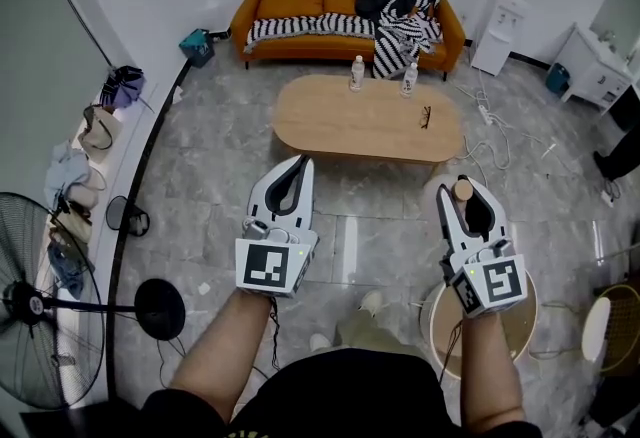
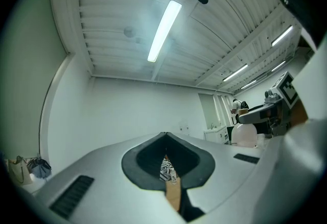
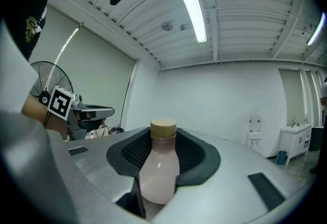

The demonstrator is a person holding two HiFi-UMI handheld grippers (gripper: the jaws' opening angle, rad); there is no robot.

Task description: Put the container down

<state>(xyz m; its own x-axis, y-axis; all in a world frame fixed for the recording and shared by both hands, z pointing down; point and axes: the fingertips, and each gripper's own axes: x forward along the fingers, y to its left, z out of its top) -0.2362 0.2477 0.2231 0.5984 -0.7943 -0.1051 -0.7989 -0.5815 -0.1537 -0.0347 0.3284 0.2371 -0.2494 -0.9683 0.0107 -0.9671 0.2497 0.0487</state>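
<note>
- The right gripper [image 1: 462, 196] is clamped on a small bottle [image 3: 159, 169] of pale pinkish liquid with a tan cap. The dark pads press on the body from both sides, with the neck and cap standing clear above them.
- The bottle's long axis is upright while the gripper points roughly level, so it should need no turning before it is set down.
- The left gripper [image 1: 300, 164] is closed with its tips meeting, and nothing is between them.
- The relation that counts: the oval wooden worktop [image 1: 340, 126] lies ahead of both grippers, past the jaw tips and across a strip of bare floor. The held bottle is not over it yet.
- The right hand lines up with the worktop's right end, the left hand with its middle — the carrying hand looks the better placed for that right end.
- A small round table [image 1: 520, 321] sits directly below the right wrist. It is nearer, though I would judge the worktop the likelier target.
- Counted: two grippers, one bottle held, two bottles [image 1: 357, 73] [image 1: 409, 78] standing on the worktop's far edge, and one pair of glasses [image 1: 426, 116] lying toward its right — the landing spot should avoid them.
</note>
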